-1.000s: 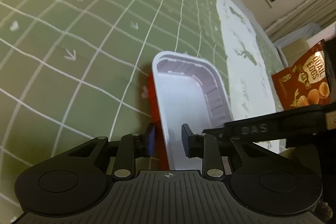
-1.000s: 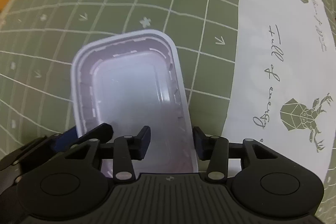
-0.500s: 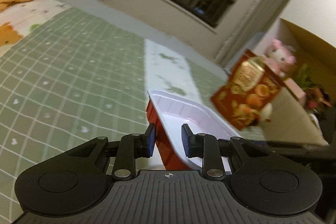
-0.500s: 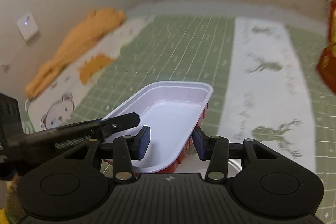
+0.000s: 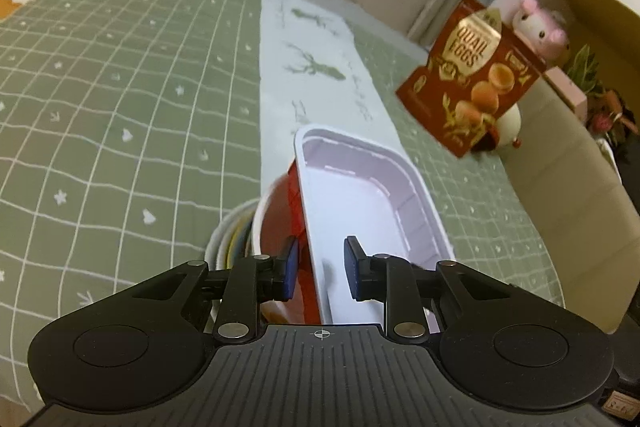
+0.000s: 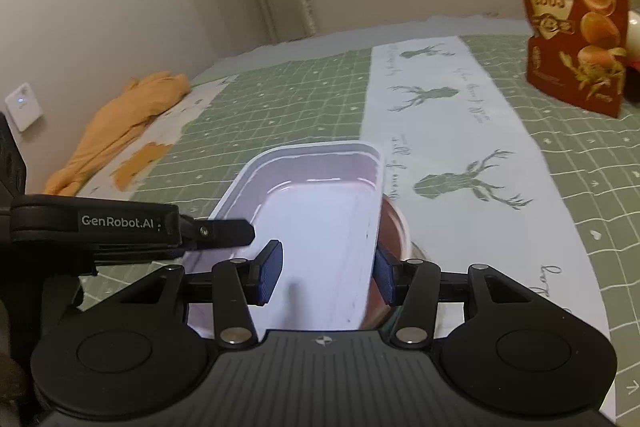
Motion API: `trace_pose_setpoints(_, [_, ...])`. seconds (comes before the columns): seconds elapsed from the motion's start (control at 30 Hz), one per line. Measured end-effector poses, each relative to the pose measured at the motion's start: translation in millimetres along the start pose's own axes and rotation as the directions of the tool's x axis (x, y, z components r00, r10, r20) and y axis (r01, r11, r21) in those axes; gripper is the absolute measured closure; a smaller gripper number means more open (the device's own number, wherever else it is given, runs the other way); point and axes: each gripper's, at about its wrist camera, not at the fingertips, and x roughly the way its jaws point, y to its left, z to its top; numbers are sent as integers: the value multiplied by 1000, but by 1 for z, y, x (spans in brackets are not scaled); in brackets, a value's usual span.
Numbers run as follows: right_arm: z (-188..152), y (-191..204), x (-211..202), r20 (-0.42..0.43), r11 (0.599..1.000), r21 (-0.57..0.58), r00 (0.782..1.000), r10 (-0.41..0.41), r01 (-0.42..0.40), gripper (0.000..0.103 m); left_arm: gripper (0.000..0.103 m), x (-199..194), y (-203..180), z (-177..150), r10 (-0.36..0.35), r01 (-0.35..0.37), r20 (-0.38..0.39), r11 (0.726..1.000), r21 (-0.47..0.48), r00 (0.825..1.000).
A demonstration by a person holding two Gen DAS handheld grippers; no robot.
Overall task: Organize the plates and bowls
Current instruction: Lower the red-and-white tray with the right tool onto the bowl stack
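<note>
A rectangular tray, white inside and red outside point(image 5: 360, 203), is held by both grippers. My left gripper point(image 5: 318, 274) is shut on the tray's left long wall. My right gripper point(image 6: 326, 275) is shut on its right long wall point(image 6: 370, 227); the tray point(image 6: 316, 211) fills the middle of that view. The tray hangs just over a round red bowl with a white rim point(image 5: 276, 223), which sits in a stack of pale plates point(image 5: 228, 247) on the bed. The bowl's rim point(image 6: 400, 227) shows right of the tray in the right wrist view.
The green checked bedcover point(image 5: 120, 99) has a white deer-print strip point(image 5: 316, 67) down its middle. A red "Quail Eggs" pouch point(image 5: 472, 75) stands at the far right, also in the right wrist view point(image 6: 576, 23). Orange cloth point(image 6: 120, 123) lies far left. A plush toy point(image 5: 540, 27) sits behind.
Both grippers carried the tray up off the bedcover and over to the stack. The red bowl and plates have come into view under it.
</note>
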Motion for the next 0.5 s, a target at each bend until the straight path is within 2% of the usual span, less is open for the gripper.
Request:
trace_pose_setpoints(0.13, [-5, -2, -3, 22, 1000, 11, 1000, -4, 3, 54, 77, -4, 2, 5, -13, 13, 25, 1000, -21, 1000])
trace_pose_setpoints(0.27, [-3, 1, 0, 36, 999, -26, 999, -25, 26, 54, 80, -1, 3, 15, 9, -8, 51, 1000, -24, 999])
trace_pose_setpoints(0.5, [13, -12, 10, 3, 997, 67, 999, 43, -43, 54, 81, 7, 8, 27, -7, 9, 31, 999, -33, 999])
